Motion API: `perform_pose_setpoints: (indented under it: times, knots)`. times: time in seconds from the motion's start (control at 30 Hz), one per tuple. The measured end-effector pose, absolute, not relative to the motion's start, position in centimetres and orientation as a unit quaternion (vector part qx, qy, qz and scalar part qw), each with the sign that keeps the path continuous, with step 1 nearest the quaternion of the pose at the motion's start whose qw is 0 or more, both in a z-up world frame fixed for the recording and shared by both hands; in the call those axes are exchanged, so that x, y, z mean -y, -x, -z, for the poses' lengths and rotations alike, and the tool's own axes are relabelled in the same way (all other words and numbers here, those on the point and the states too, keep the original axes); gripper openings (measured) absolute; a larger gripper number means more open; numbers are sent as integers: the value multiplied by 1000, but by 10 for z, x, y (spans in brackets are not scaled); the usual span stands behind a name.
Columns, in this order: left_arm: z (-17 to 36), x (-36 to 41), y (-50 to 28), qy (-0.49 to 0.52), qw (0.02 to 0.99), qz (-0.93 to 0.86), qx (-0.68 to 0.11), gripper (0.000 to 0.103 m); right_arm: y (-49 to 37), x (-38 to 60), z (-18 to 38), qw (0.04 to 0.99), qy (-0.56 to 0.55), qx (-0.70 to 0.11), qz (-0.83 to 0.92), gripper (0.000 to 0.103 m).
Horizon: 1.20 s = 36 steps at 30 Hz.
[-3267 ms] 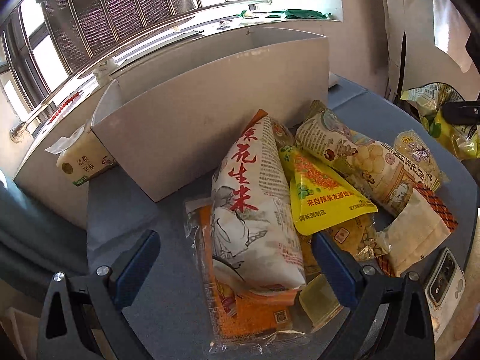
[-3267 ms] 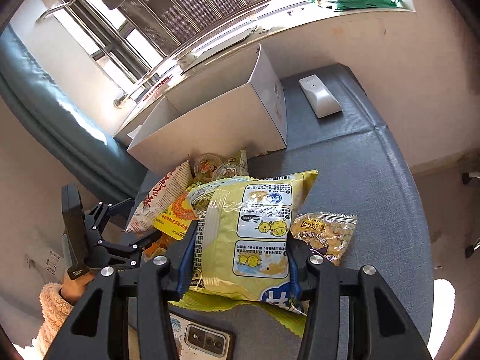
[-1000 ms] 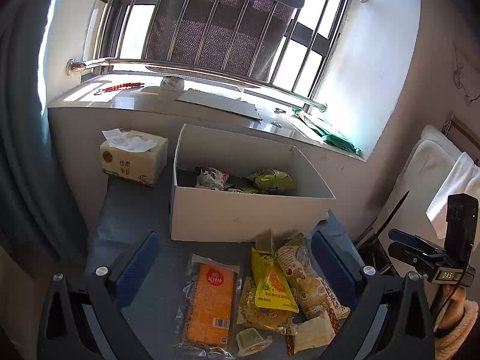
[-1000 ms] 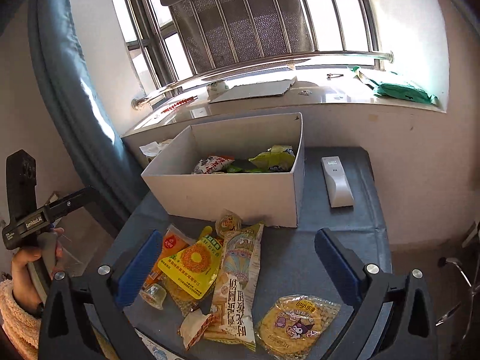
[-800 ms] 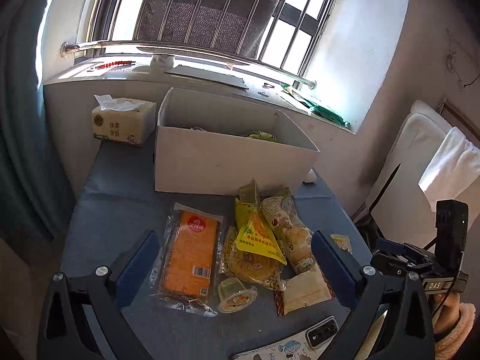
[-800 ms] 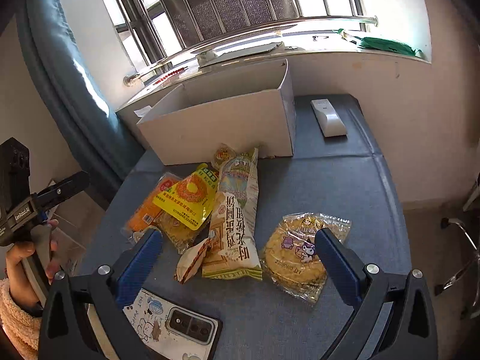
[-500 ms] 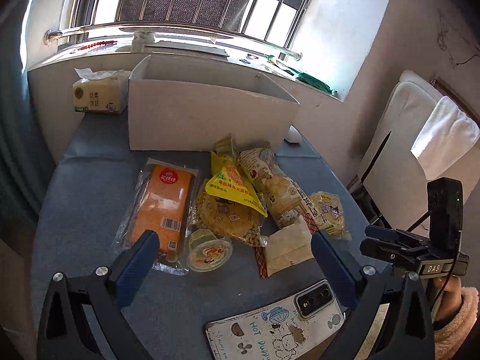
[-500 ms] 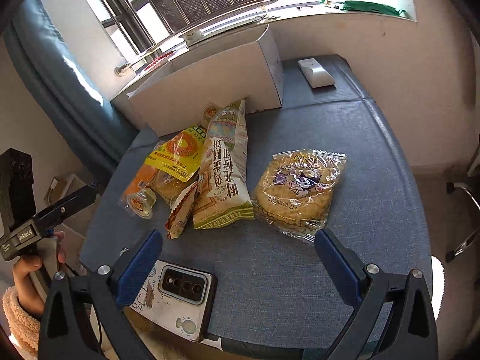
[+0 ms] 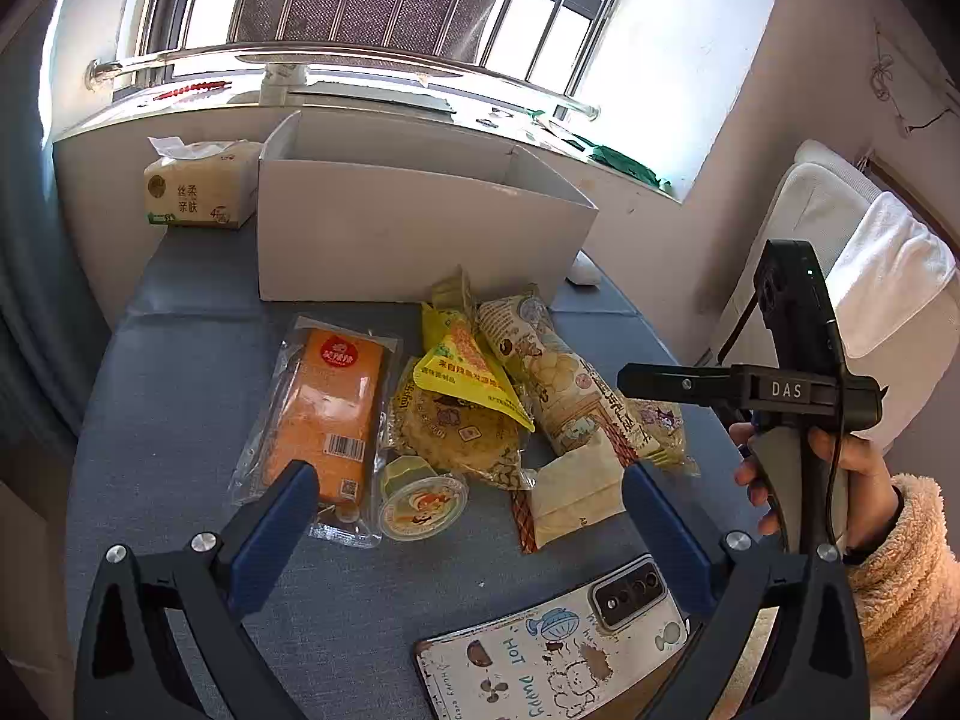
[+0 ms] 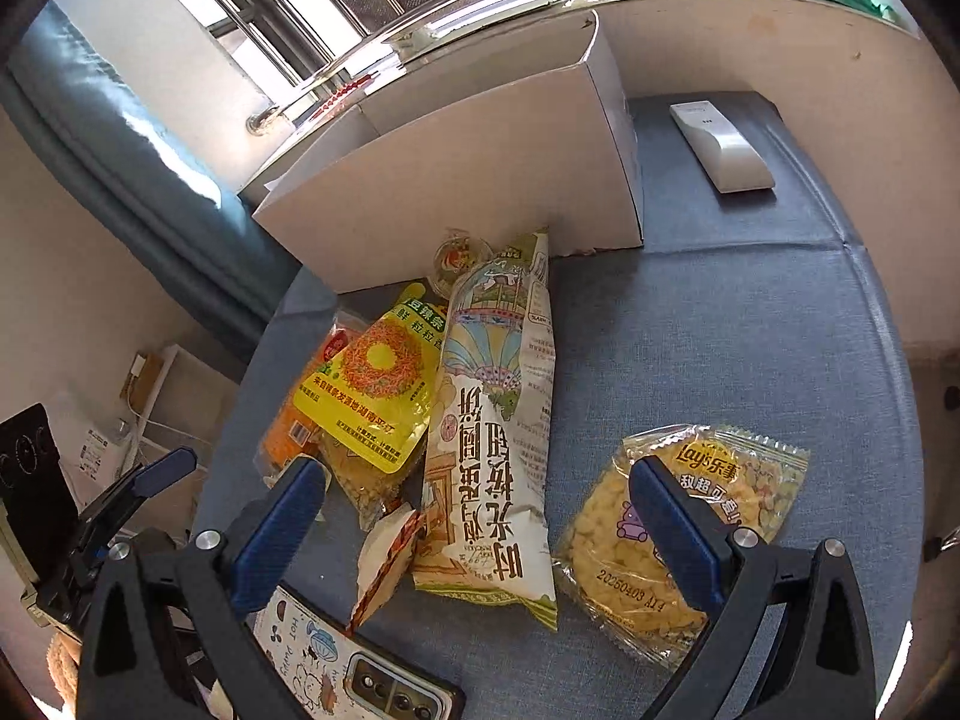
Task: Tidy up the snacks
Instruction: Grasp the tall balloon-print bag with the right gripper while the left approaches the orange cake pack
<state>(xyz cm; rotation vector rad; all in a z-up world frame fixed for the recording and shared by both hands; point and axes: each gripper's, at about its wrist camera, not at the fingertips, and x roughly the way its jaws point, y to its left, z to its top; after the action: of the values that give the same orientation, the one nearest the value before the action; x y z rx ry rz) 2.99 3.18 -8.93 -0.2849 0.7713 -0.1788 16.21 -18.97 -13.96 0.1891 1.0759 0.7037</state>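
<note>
Two hand-held grippers, left (image 9: pixel 465 498) and right (image 10: pixel 477 504), both released and empty, have dropped from above the box (image 9: pixel 414 240) back toward the pile. Seemingly their last snacks are boxed. On the bench (image 10: pixel 720 330) remain seven packets, counting both views, and two jelly cups (image 9: pixel 423 498), ahead of the box.

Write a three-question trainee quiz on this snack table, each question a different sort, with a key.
1. True or false: the left gripper holds the jelly cup.
2. Which lies nearest the right gripper? A) remote B) Lay's packet C) white box
3. Fill in: the yellow bag lies partly on a ___ cracker pack.

Key: 1 false; 2 B; 3 orange.
</note>
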Motion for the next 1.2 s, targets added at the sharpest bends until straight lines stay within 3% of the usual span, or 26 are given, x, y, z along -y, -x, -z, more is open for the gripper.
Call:
perform_pose_setpoints:
  times: [0.43,0.47,0.5,0.53,0.6,0.97,1.2]
  knots:
    - [102,-70,-34,152,908,51,-387,103,-189,143,166,780,10,-543,-311,99]
    - [104,-72,-35,151,907,50,-390,103,-189,144,168,778,8,-545,-312,86]
    - [105,-74,-36,150,906,47,-392,103,-187,145,166,787,24,-537,-302,52]
    - [106,-76,-38,148,906,44,-394,103,-186,144,166,779,20,-539,-320,39]
    - [110,-78,-43,138,905,42,-400,103,-186,147,163,783,14,-537,-314,34]
    - [140,-81,-102,50,870,36,-489,103,-168,180,103,821,-22,-471,-322,33]
    - [163,-71,-137,14,849,28,-528,103,-139,191,99,819,-36,-464,-337,33]
